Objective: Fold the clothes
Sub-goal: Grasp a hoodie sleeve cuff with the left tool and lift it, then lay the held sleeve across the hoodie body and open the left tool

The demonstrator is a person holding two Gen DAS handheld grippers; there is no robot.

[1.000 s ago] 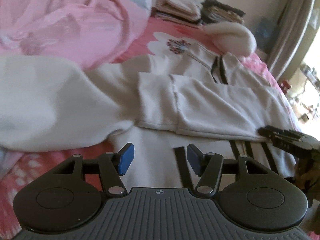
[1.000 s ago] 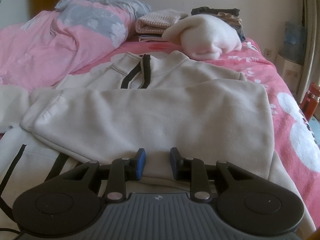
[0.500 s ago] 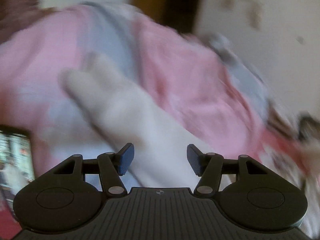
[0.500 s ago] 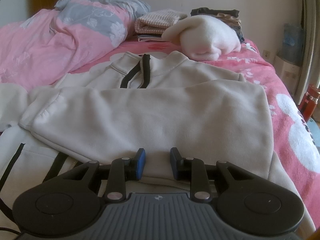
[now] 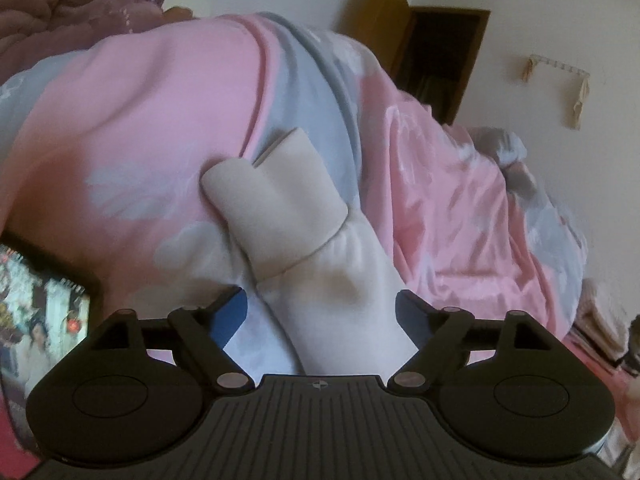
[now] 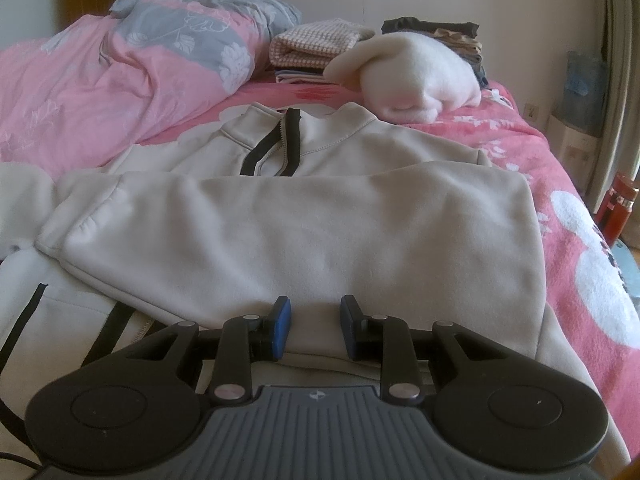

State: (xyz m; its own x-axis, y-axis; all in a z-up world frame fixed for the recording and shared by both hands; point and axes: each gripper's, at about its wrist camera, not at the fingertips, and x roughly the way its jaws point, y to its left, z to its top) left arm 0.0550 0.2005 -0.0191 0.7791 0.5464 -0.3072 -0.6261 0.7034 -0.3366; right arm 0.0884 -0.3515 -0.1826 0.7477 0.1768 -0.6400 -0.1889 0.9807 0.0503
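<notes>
A cream sweatshirt (image 6: 304, 232) lies flat on the bed, with its black-trimmed zip collar (image 6: 288, 148) at the far side. One sleeve is folded across its chest. My right gripper (image 6: 314, 322) hovers low at that sleeve's near edge. Its pads stand a narrow gap apart, and flat cloth shows between them without being pinched. The other sleeve, with its ribbed cuff (image 5: 280, 208), stretches out over the pink and grey quilt (image 5: 140, 120). My left gripper (image 5: 320, 312) straddles this sleeve. Its jaws are opening, and the pads stand clear of the cloth.
A lit screen (image 5: 36, 312) lies at the left edge beside the quilt, with a wooden cabinet (image 5: 432, 52) behind. At the bed's far end sit a white fleece bundle (image 6: 416, 76) and folded clothes (image 6: 316, 44). A red bottle (image 6: 618, 208) stands off the bed's right side.
The left gripper swung away from the sweatshirt's body to the outstretched sleeve on the quilt, and its jaws spread wider. The right gripper and the folded sleeve stayed still.
</notes>
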